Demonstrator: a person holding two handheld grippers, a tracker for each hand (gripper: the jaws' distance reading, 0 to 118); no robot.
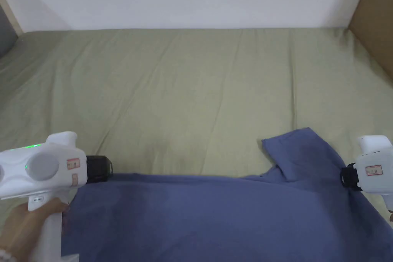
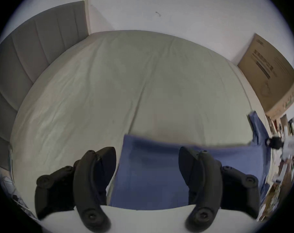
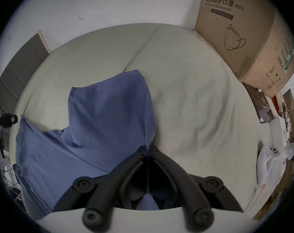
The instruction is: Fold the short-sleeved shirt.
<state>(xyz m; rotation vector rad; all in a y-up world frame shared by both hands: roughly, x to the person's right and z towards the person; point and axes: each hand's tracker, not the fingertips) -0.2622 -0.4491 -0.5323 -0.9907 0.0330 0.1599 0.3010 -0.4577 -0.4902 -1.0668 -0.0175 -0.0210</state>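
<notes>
A blue short-sleeved shirt [image 1: 199, 213] lies spread across the near part of the bed, with one sleeve [image 1: 299, 151] pointing toward the far wall. My left gripper [image 1: 99, 168] hovers at the shirt's far left corner. In the left gripper view the shirt [image 2: 151, 177] shows between the left gripper's [image 2: 148, 154] wide-apart jaws, so it is open. My right gripper [image 1: 347, 176] sits at the shirt's right side, by the sleeve's base. In the right gripper view the right gripper [image 3: 148, 148] is shut, with a pinch of the shirt [image 3: 100, 110] between its jaws.
A green sheet [image 1: 192, 94] covers the bed, with bare room beyond the shirt up to the white wall. A large cardboard box [image 1: 374, 25] stands at the far right edge. A grey padded headboard [image 2: 33, 51] lines the left side.
</notes>
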